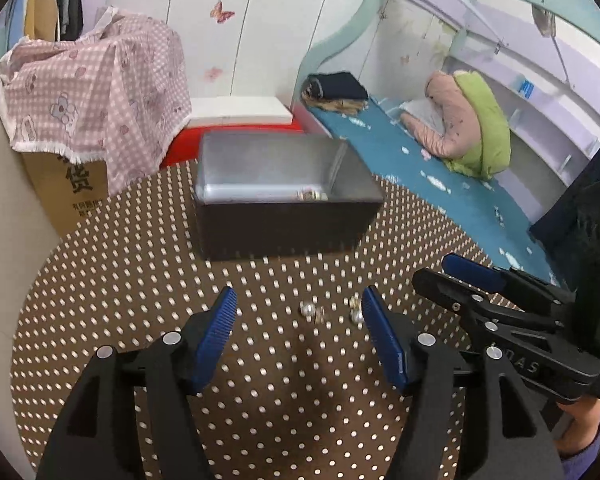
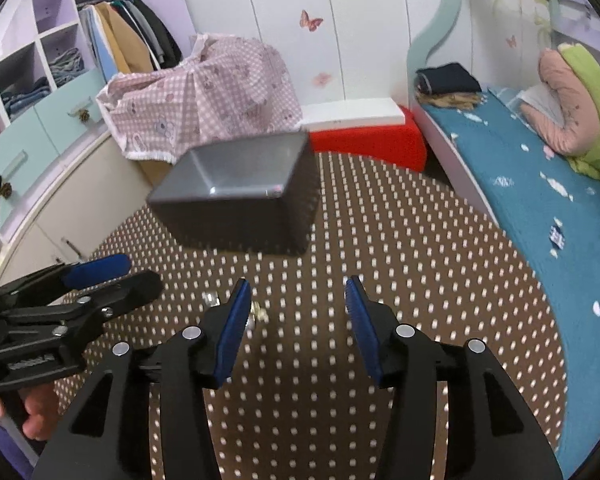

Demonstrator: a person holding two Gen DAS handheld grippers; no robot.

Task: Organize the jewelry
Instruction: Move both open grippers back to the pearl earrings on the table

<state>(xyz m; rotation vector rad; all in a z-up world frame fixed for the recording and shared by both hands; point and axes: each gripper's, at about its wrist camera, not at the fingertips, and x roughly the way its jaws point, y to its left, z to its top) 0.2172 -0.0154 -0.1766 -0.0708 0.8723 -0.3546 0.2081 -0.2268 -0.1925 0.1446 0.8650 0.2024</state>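
Tilting both grippers downward over the brown dotted cloth [image 1: 140, 280], we hold them side by side on the near side of the dark box [image 1: 284, 208], which serves as our landmark. Our left gripper [image 1: 298, 312] has its two blue pads spread apart, clamping nothing; between them, on the cloth in front of the box, lie two pearl earrings [image 1: 312, 311], the second one just beside the right-hand pad. Our right gripper [image 2: 298, 304] also stands released with an empty gap between its pads, and from its view the earrings [image 2: 256, 314] show only partly, beside its left pad. Inside the box, at its near right corner, we see a small glinting cluster of jewelry [image 1: 311, 195], too blurred to count. One box, two grippers, two loose earrings. A hand [image 2: 36, 412] grips the left tool's handle.
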